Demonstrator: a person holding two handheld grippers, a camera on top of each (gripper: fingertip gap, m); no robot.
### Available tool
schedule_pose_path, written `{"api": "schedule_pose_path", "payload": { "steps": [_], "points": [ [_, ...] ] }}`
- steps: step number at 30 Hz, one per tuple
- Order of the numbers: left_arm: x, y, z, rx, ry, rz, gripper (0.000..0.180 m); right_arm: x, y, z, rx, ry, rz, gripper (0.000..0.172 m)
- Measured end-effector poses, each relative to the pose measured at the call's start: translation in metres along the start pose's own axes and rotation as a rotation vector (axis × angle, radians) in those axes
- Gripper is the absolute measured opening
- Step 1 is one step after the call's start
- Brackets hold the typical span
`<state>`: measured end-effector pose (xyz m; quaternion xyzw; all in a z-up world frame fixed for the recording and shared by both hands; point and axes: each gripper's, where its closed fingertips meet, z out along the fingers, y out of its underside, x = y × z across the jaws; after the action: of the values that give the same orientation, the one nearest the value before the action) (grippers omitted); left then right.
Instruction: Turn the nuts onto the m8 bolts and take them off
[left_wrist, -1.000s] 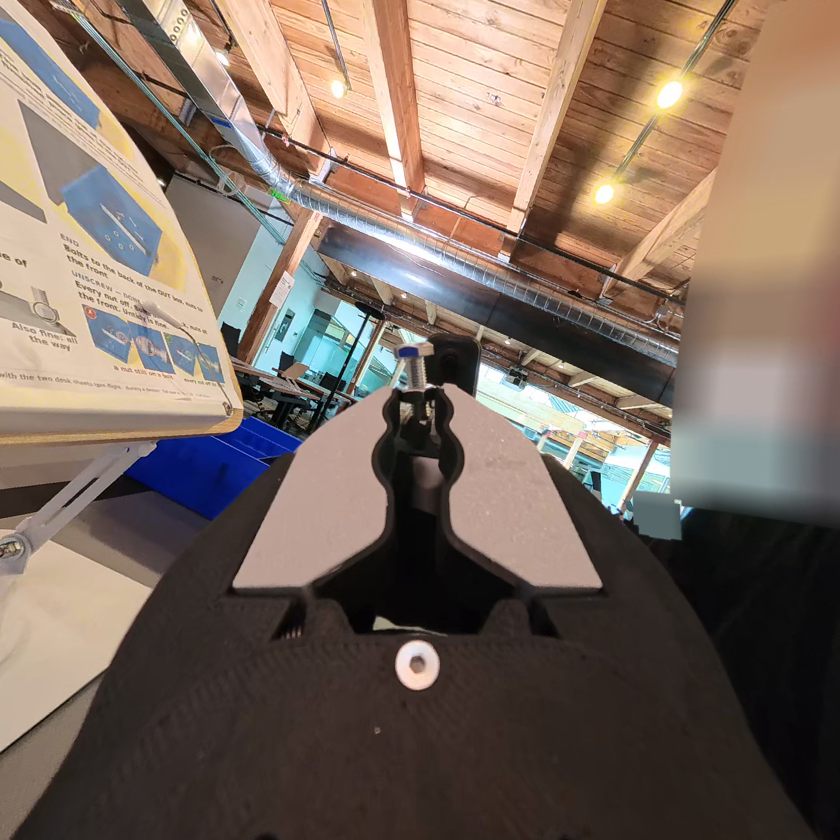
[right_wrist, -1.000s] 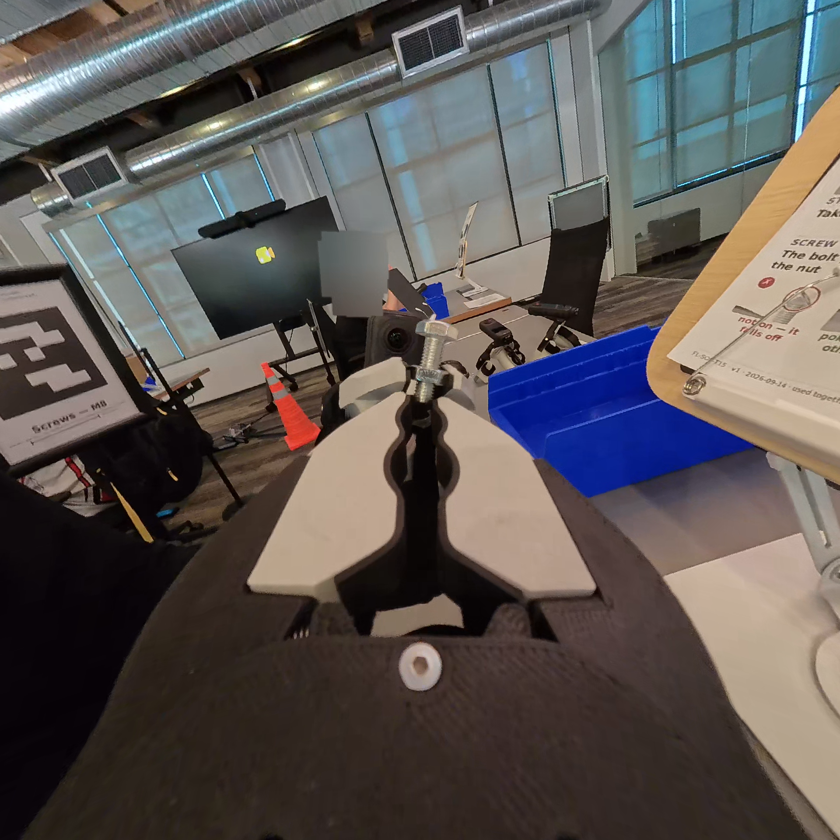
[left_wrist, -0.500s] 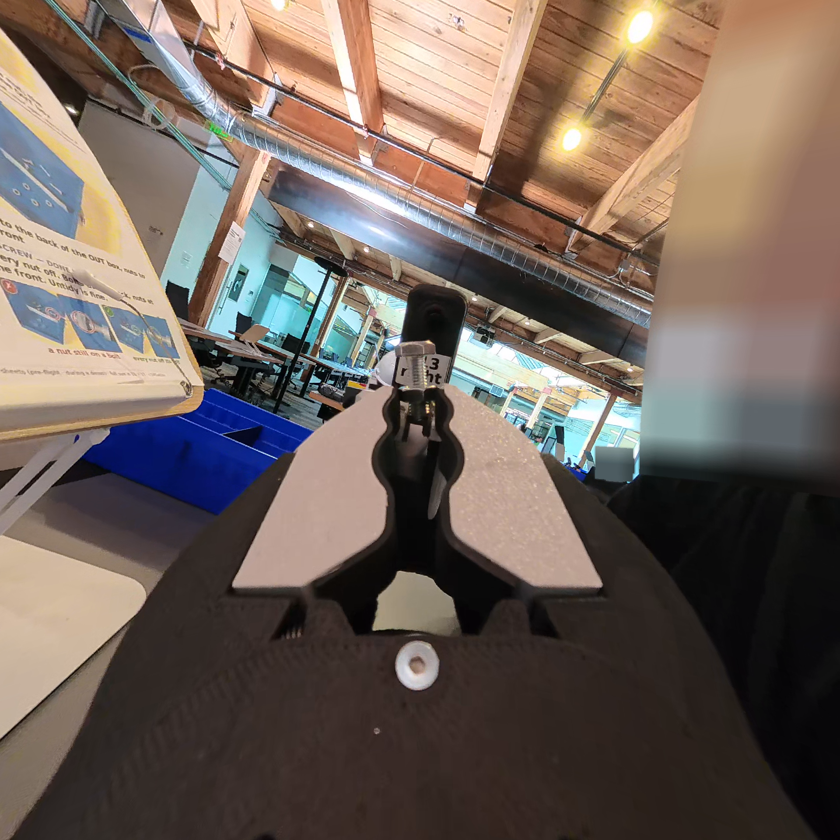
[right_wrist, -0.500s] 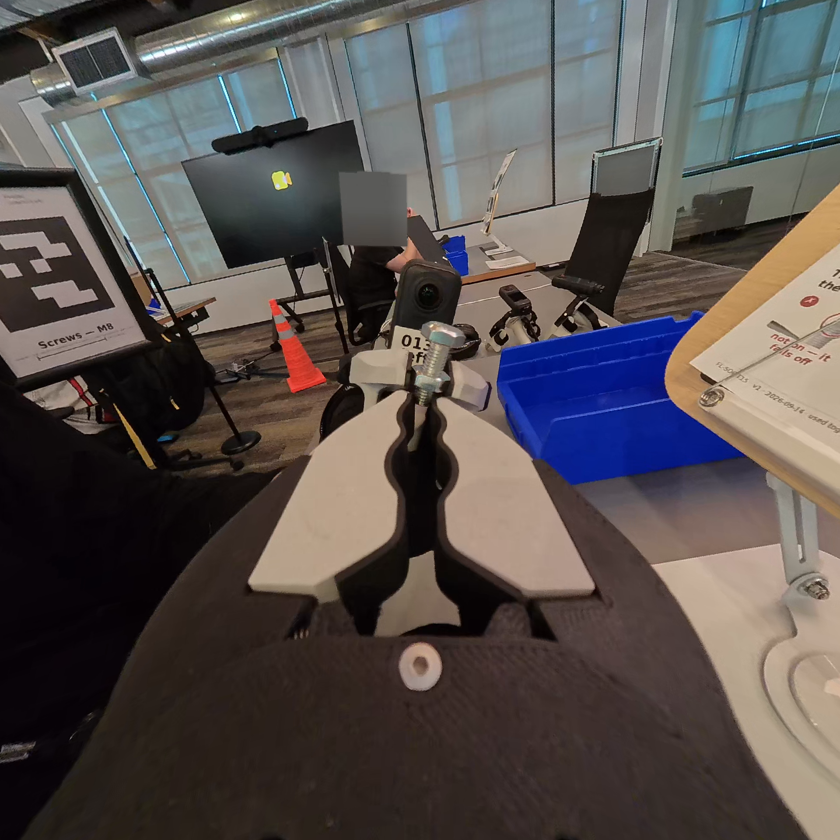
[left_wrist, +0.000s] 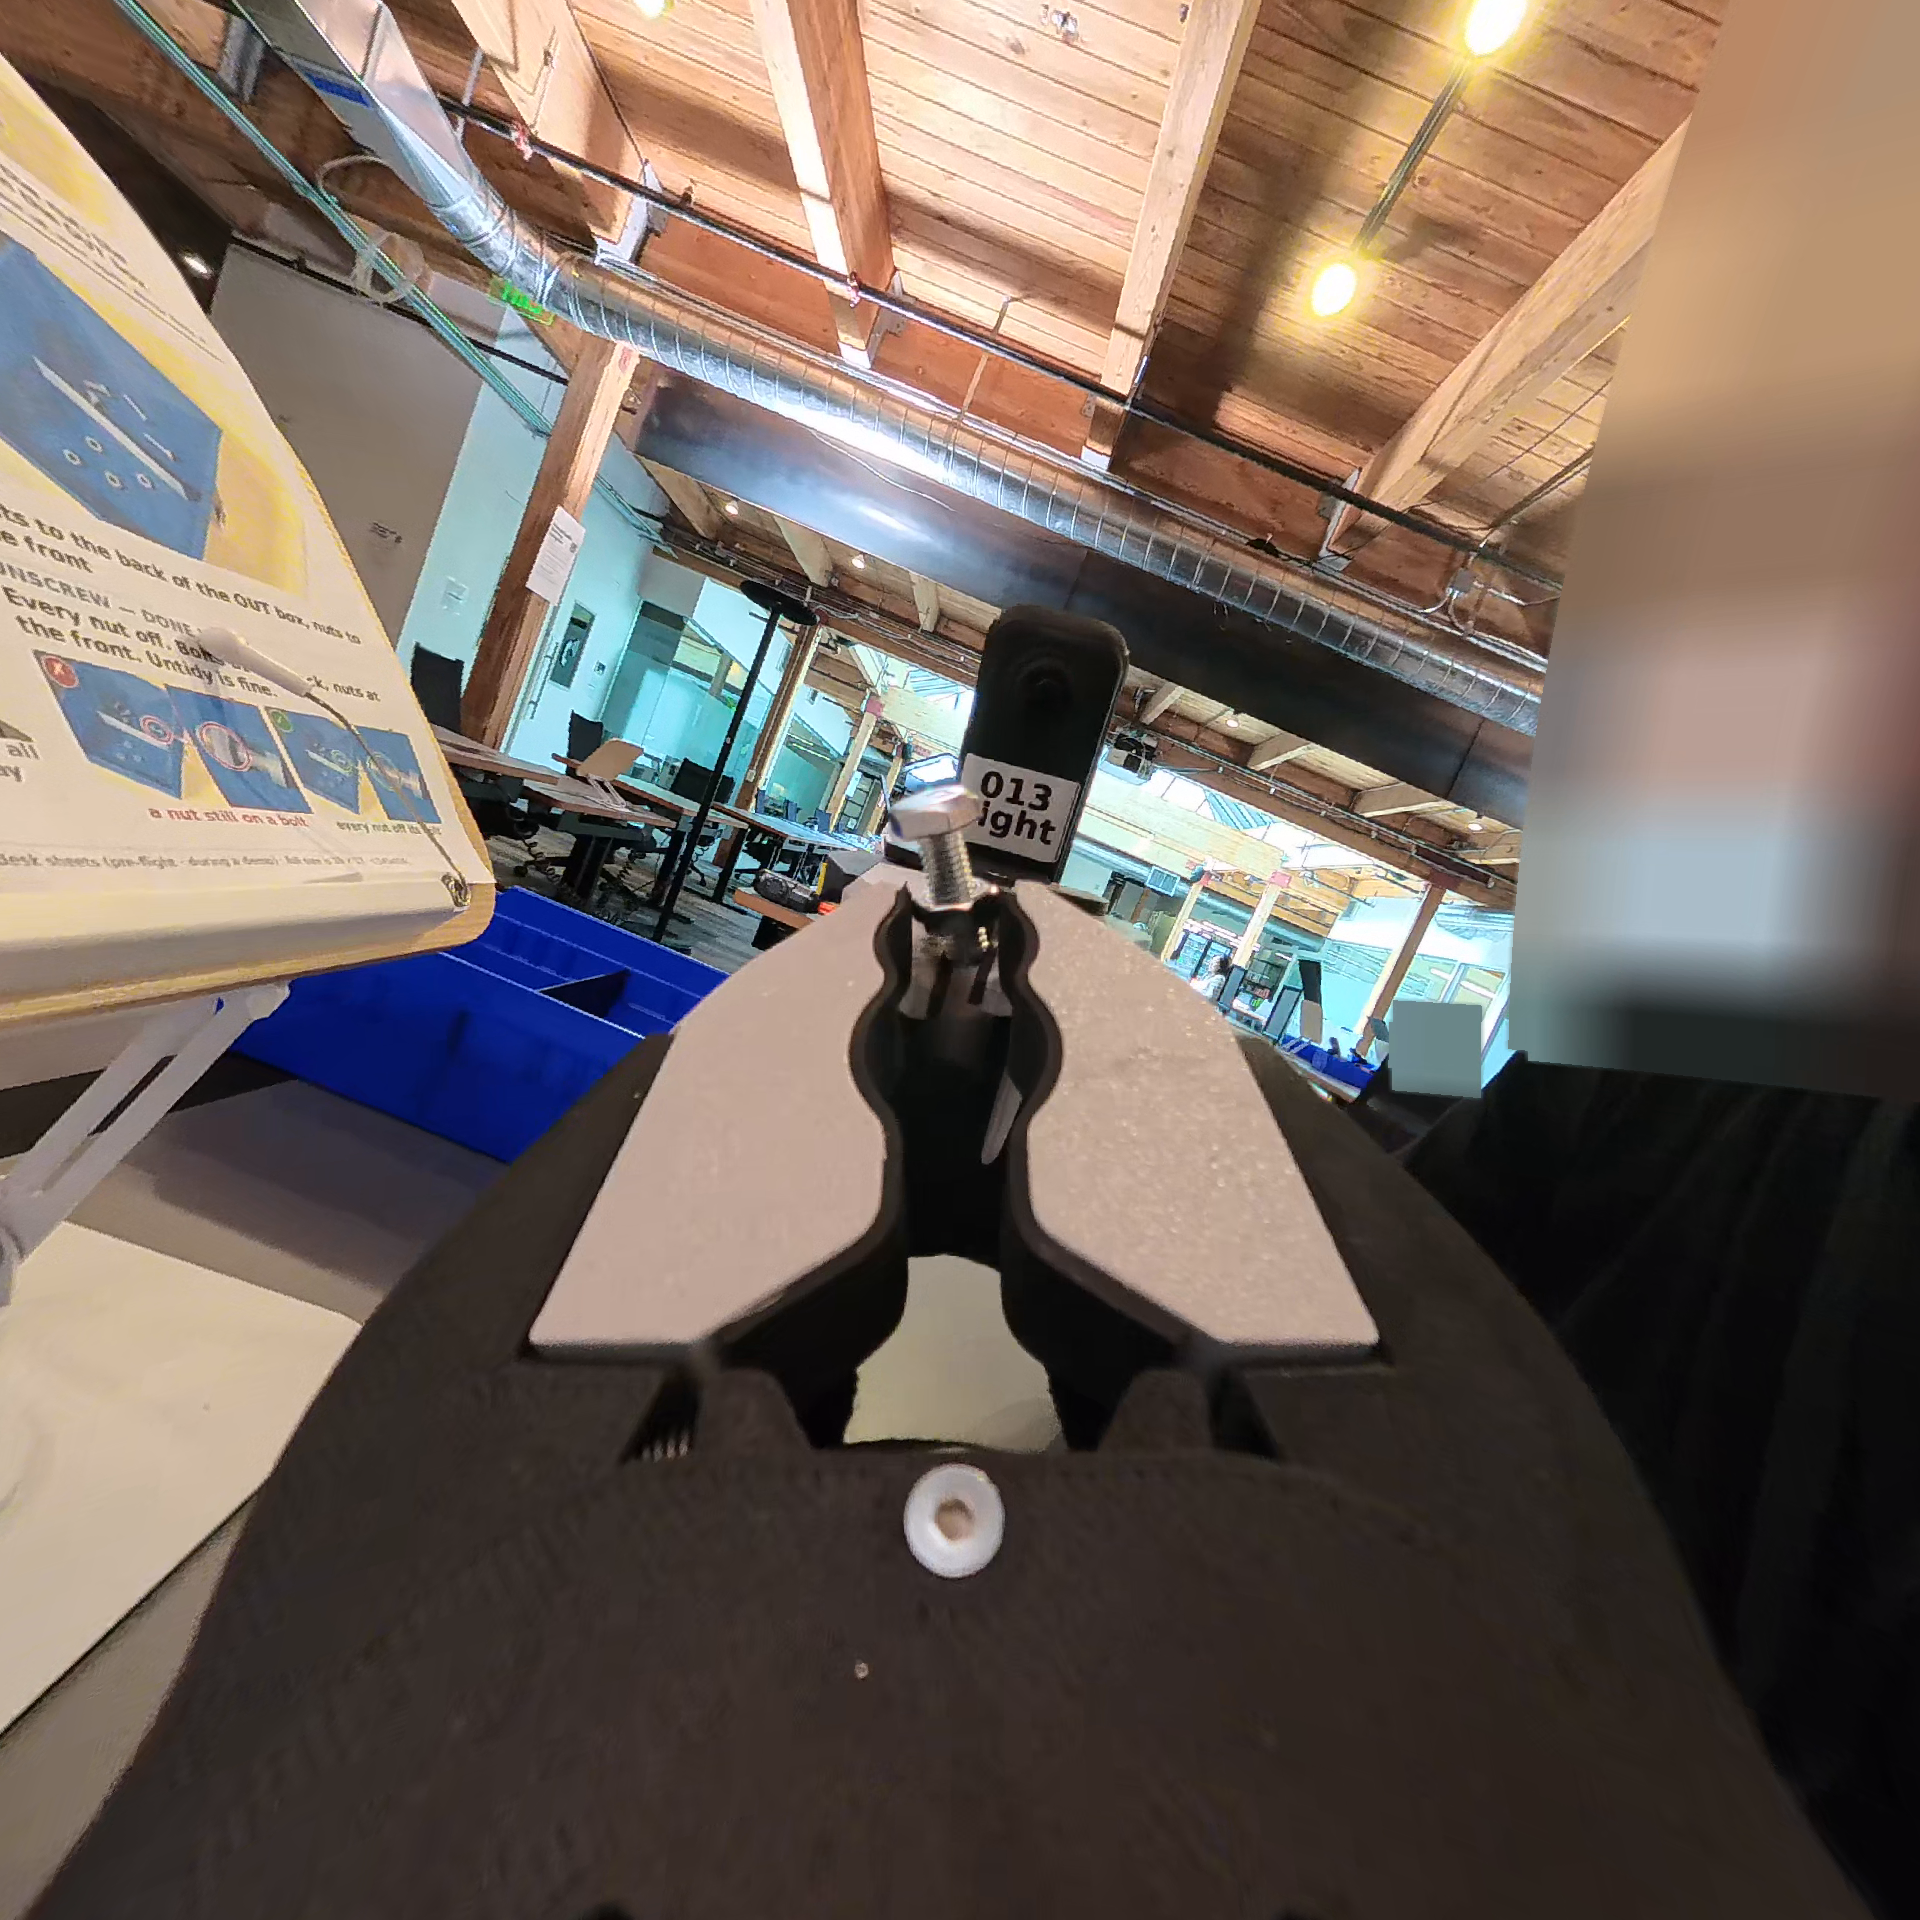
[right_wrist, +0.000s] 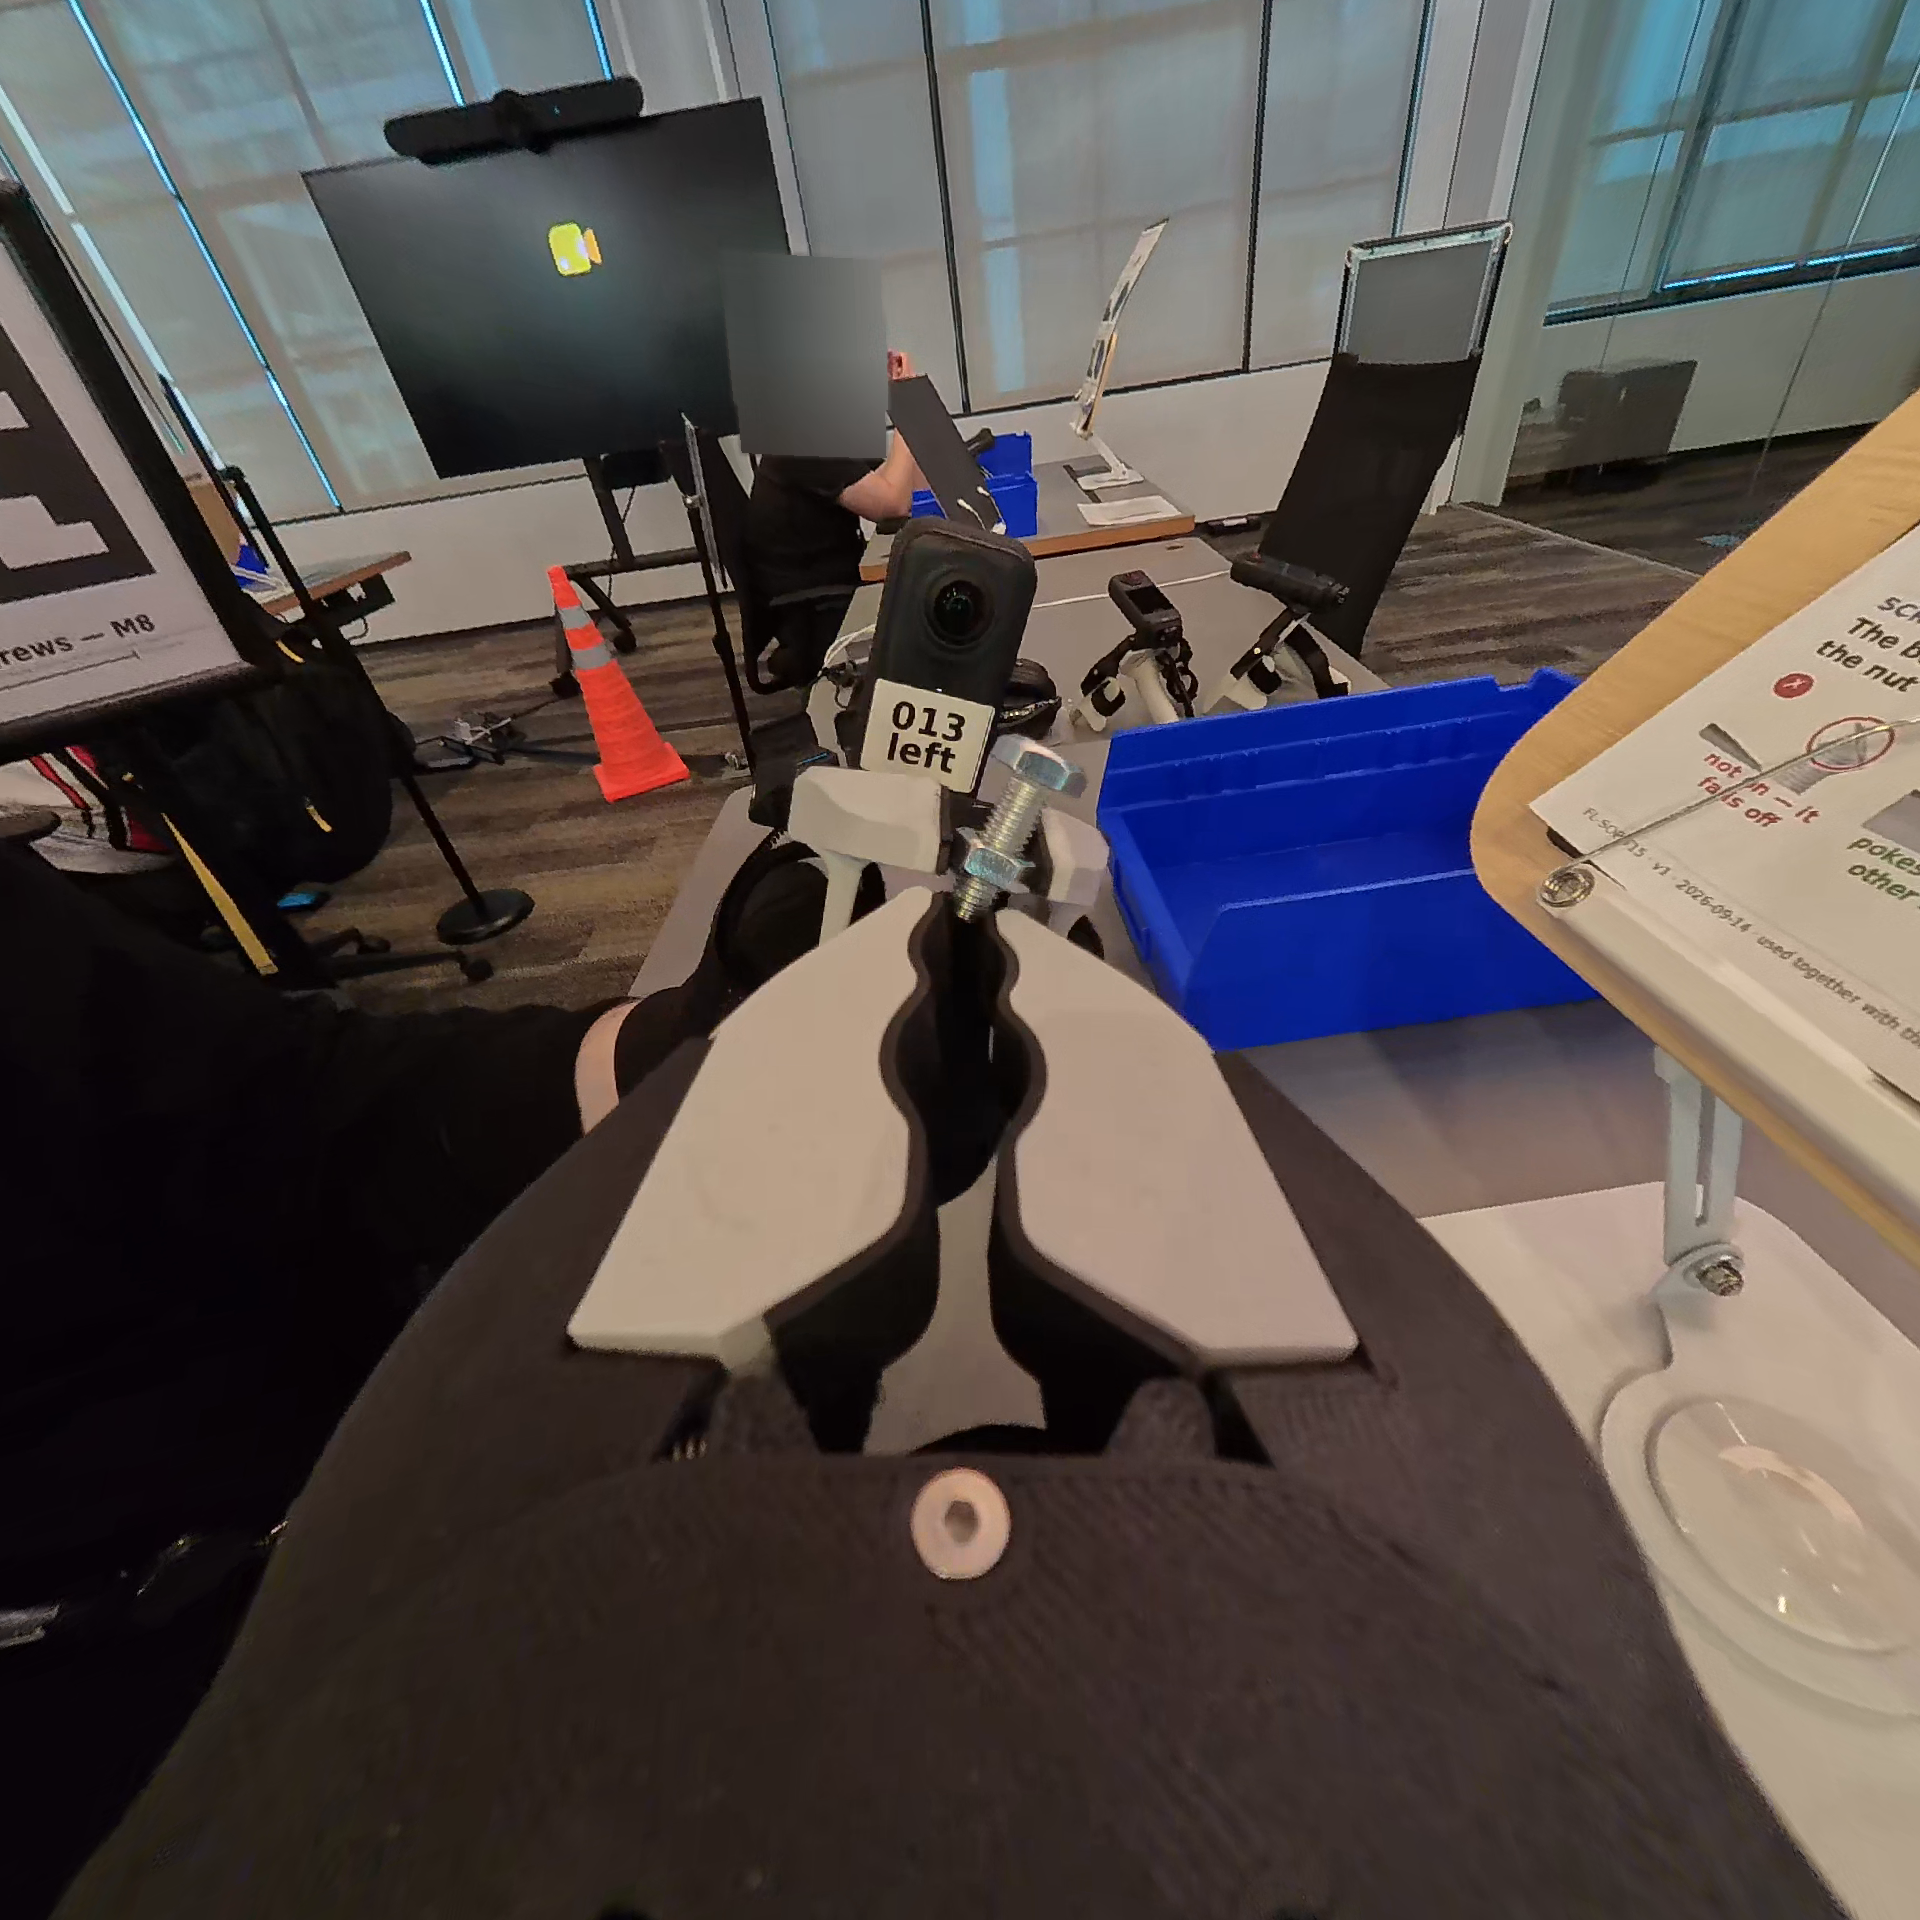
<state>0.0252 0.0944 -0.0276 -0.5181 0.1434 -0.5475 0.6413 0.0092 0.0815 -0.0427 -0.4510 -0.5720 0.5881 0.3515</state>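
Nut (right_wrist: 992, 864) between left tool (right_wrist: 977, 842) tips

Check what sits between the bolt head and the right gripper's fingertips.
A silver nut, threaded on the bolt shank; the right wrist view shows it.

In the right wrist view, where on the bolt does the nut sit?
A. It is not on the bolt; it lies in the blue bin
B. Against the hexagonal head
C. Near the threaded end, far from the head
C: the nut sits low on the bolt, with bare thread between it and the hexagonal head above.
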Motion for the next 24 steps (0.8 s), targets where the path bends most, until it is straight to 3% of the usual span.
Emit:
{"api": "schedule_pose_path", "payload": {
  "steps": [24],
  "points": [
    [0.004,-0.005,-0.004,-0.050,-0.010,0.040,0.015,0.002,0.013,-0.006,-0.123,0.010,-0.099,0.003]
  ]
}}
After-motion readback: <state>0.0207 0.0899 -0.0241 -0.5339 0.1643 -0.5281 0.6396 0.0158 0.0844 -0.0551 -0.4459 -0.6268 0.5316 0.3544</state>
